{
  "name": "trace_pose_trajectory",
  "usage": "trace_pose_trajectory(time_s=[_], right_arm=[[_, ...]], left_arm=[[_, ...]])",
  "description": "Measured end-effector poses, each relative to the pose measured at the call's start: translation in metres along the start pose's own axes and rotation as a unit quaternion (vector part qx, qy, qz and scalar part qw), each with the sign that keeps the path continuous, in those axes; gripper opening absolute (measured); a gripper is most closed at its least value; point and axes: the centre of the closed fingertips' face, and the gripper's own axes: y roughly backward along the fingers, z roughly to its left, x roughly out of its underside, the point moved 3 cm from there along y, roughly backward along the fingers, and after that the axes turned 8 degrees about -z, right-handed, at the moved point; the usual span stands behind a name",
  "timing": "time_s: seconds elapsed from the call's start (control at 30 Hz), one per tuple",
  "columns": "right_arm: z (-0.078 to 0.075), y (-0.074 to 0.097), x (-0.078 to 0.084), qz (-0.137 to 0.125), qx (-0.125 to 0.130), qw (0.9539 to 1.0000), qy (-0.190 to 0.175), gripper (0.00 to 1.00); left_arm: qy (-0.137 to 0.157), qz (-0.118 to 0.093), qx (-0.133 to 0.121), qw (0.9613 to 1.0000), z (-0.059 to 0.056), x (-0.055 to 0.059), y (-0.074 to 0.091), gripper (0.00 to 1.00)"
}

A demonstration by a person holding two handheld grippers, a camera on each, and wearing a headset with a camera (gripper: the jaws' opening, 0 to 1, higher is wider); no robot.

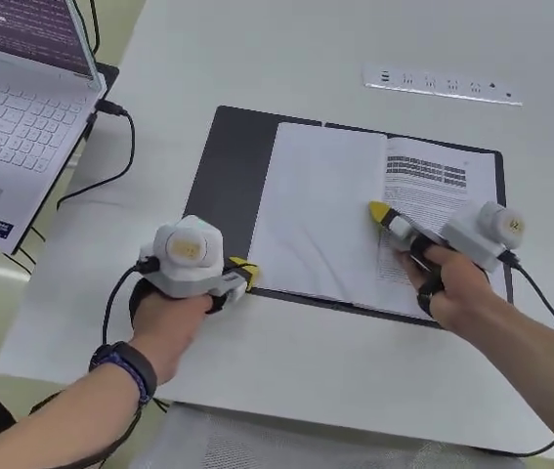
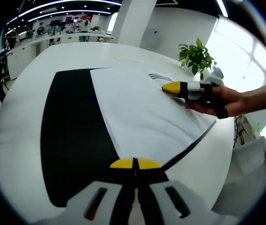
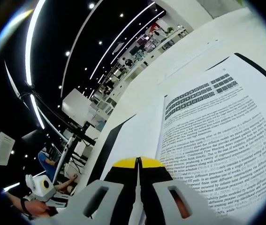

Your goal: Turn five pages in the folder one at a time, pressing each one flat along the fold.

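Nearest in the head view, at the lower left, the left hand-held gripper [image 1: 240,274] has its yellow tips at the bottom-left corner of the folder [image 1: 228,166]. Its jaws are closed together with nothing between them. Its own view shows those tips over the near edge of the black cover [image 2: 72,140]; whether they press down or merely hover I cannot tell.

Mid-frame, the folder lies open on the white surface [image 1: 257,59]. A blank sheet [image 1: 320,205] lies across its middle and a printed page [image 1: 443,181] sits at the right. Centre-right, the right hand-held gripper [image 1: 379,212], likewise shut and empty, has its tips at the fold where blank sheet meets printed page.

Judging by looks, the sheets are thin, light and floppy. They would probably buckle or crease if shoved, and two may cling together. The best hold seems to be the printed page's free outer edge at the far right, pinching one sheet alone. The cover looks stiffer, yet light enough to slide on the smooth surface, so steadying its lower-left corner makes sense.

A laptop [image 1: 13,88] stands at upper left and a power strip [image 1: 443,86] at upper right.
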Motion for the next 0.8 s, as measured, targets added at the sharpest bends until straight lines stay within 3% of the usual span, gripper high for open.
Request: trace_pose_trajectory(time_s=[0.33, 0.8], right_arm=[[-0.009, -0.022, -0.018, -0.014, 0.014, 0.9996, 0.019, 0.00], [-0.021, -0.039, -0.031, -0.048, 0.025, 0.9985, 0.009, 0.00]], left_arm=[[-0.004, 0.001, -0.003, 1.0000, 0.006, 0.002, -0.004, 0.00], [-0.005, 0.004, -0.004, 1.0000, 0.008, 0.005, -0.007, 0.00]])
